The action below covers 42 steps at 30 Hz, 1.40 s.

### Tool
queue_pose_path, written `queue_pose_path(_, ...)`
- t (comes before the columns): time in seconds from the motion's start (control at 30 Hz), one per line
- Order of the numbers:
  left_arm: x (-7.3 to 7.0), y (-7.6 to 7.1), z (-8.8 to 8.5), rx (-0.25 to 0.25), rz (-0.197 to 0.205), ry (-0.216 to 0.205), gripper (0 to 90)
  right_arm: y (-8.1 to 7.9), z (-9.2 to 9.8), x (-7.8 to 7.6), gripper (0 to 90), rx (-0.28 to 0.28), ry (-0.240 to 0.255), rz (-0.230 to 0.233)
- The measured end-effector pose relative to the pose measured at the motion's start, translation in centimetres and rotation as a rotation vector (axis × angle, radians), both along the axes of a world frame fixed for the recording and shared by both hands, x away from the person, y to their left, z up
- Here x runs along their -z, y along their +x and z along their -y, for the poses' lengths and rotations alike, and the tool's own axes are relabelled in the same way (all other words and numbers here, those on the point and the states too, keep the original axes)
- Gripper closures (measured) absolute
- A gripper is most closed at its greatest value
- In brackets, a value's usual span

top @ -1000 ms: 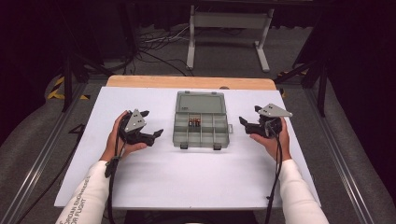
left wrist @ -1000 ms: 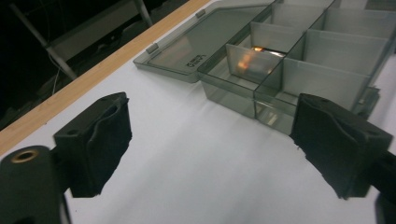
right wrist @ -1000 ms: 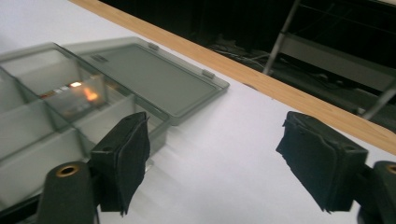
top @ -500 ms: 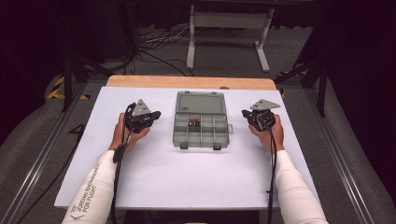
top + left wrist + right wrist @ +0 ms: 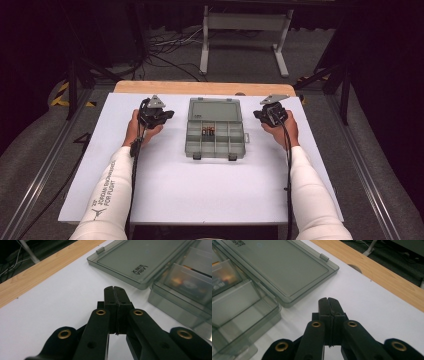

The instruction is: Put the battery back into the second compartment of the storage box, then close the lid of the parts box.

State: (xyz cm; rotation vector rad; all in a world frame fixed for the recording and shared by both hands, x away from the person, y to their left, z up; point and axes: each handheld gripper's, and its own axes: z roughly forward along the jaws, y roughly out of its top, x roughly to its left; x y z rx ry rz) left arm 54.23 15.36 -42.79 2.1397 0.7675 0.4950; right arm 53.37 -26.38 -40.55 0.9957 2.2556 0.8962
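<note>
We see the open grey organizer box holding batteries in one compartment, its lid lettering readable up close, while our left claw and right claw sit shut and empty beside it.

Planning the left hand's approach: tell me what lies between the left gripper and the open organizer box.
Nothing: in the high view, bare white table top separates the shut left gripper from the organizer box. The left gripper view shows the same bare stretch.
</note>
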Motion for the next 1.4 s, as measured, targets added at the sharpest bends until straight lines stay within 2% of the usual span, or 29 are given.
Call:
queue_pose_path(0.1,0.2,0.6,0.9,0.012,-0.019,0.040,89.4,0.6,-0.6,-0.1,90.0,-0.015,-0.018,-0.012)
queue_pose_path(0.2,0.4,1.2,1.4,0.013,-0.036,0.062,89.4,1.3,-1.0,0.0,90.0,-0.023,-0.029,-0.029)
queue_pose_path(0.3,0.6,1.6,1.9,0.011,-0.049,0.064,89.4,1.9,-1.4,0.4,90.0,-0.026,-0.049,-0.048)
queue_pose_path(0.33,0.7,1.8,2.2,0.014,-0.050,0.082,89.4,2.1,-1.5,0.5,90.0,-0.026,-0.056,-0.052)
queue_pose_path(0.47,1.1,2.3,2.8,0.015,-0.070,0.102,89.4,2.7,-1.8,1.4,90.0,-0.031,-0.082,-0.083)
queue_pose_path(0.57,1.4,2.5,3.0,0.017,-0.091,0.092,89.4,3.1,-2.0,2.0,90.0,-0.038,-0.101,-0.110)
queue_pose_path(0.6,1.5,2.6,3.2,0.017,-0.092,0.106,89.4,3.1,-2.0,2.2,90.0,-0.039,-0.104,-0.115)
queue_pose_path(0.9,2.1,3.2,4.5,0.045,-0.107,0.135,89.4,3.6,-1.9,3.1,90.0,-0.050,-0.129,-0.161)
queue_pose_path(0.97,2.3,3.2,4.7,0.043,-0.100,0.148,89.4,3.7,-1.9,3.2,90.0,-0.048,-0.122,-0.160)
queue_pose_path(1.1,2.6,3.4,5.0,0.036,-0.104,0.134,89.4,3.7,-2.0,3.2,90.0,-0.053,-0.118,-0.161)
queue_pose_path(1.27,2.6,3.5,5.1,0.036,-0.108,0.142,89.4,3.6,-2.6,3.2,90.0,-0.086,-0.136,-0.161)
queue_pose_path(1.4,2.7,3.6,5.2,0.029,-0.097,0.137,89.3,3.8,-3.2,3.3,90.0,-0.109,-0.130,-0.155)
